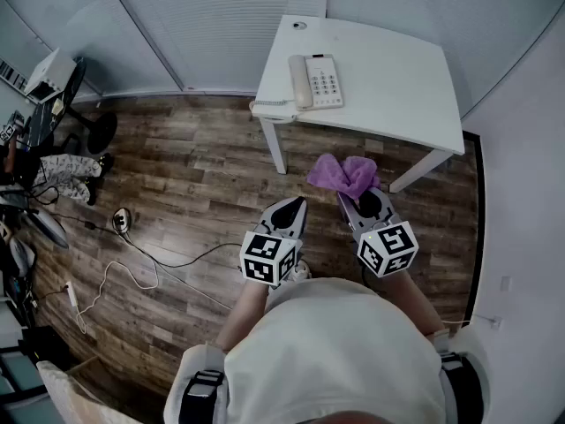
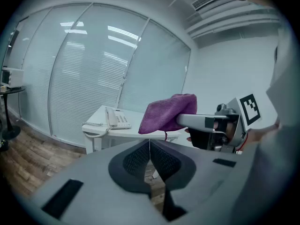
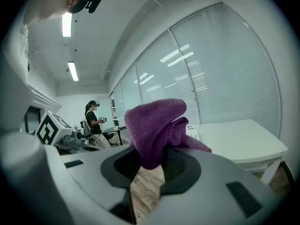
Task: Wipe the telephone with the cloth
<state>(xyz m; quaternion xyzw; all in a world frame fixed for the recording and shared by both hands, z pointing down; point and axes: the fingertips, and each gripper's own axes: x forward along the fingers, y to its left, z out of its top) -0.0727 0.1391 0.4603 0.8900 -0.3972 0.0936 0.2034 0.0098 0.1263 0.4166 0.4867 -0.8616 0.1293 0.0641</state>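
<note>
Closest to the person, the left gripper (image 2: 149,146) has its two ribbed dark pads pressed flat together with nothing between them. Just beside it, the right gripper (image 3: 157,161) is clamped on the cloth (image 3: 154,125), a purple, nubby, towel-like rag that bunches into a soft lump above the jaws and flops over one side. Both grippers are smooth grey plastic, each with a black-and-white marker cube behind.

They hang over the wood-plank floor (image 1: 185,175), short of the table (image 1: 415,104), which has a plain white matte top on straight white legs. The telephone (image 1: 316,80) sits toward the left end of that top. It is hard cream plastic, with the handset in its cradle, the keypad beside it and a coiled cord drooping at the table's edge.

The cloth is well apart from it, so I'd judge the cloth is in hand but no wiping has begun. The approach and every stroke over handset and keys remain. Behind the table, pale slatted blinds (image 1: 221,25) line the wall.
</note>
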